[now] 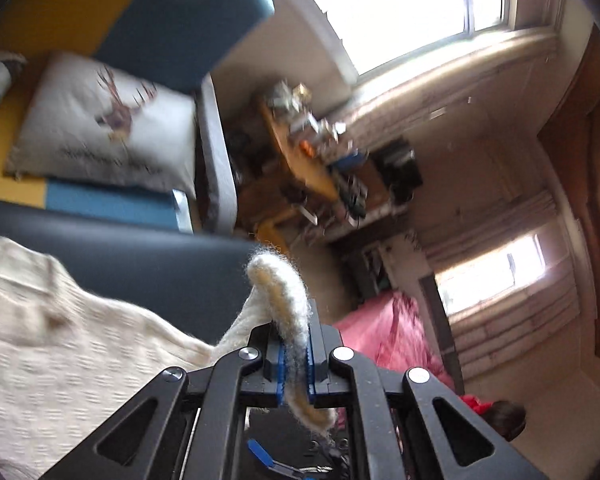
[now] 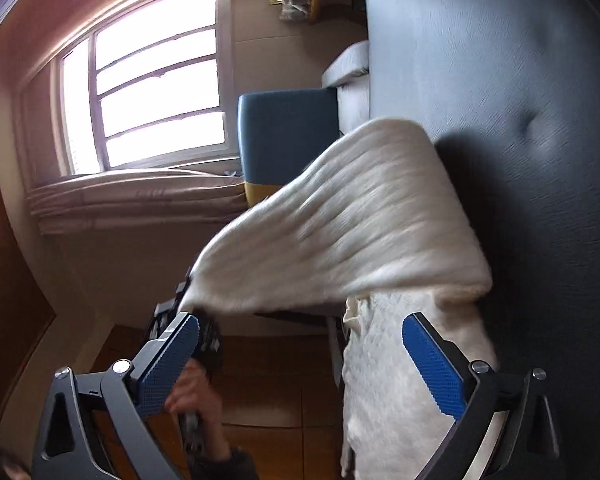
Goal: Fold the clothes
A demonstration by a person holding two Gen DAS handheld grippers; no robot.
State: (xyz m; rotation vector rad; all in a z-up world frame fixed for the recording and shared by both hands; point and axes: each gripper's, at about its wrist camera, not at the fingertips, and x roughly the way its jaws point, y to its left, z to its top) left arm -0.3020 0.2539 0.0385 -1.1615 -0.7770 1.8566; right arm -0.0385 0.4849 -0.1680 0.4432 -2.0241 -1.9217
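Support surface: dark blue-grey padded bench, leather-like, with a dimple in its cover; in the left wrist view it shows as a dark band.
Lying on it: cream knitted garment, textured weave, one part resting on the padding, the rest pulled up off it.
Garment, left wrist view: broad cream spread against the bench edge; image blurred.
Garment overhang: a lower portion hangs past the bench edge.
Beyond bench: wooden floor, brown boards.
Contact detail: exact extent of garment touching the padding cannot be told.
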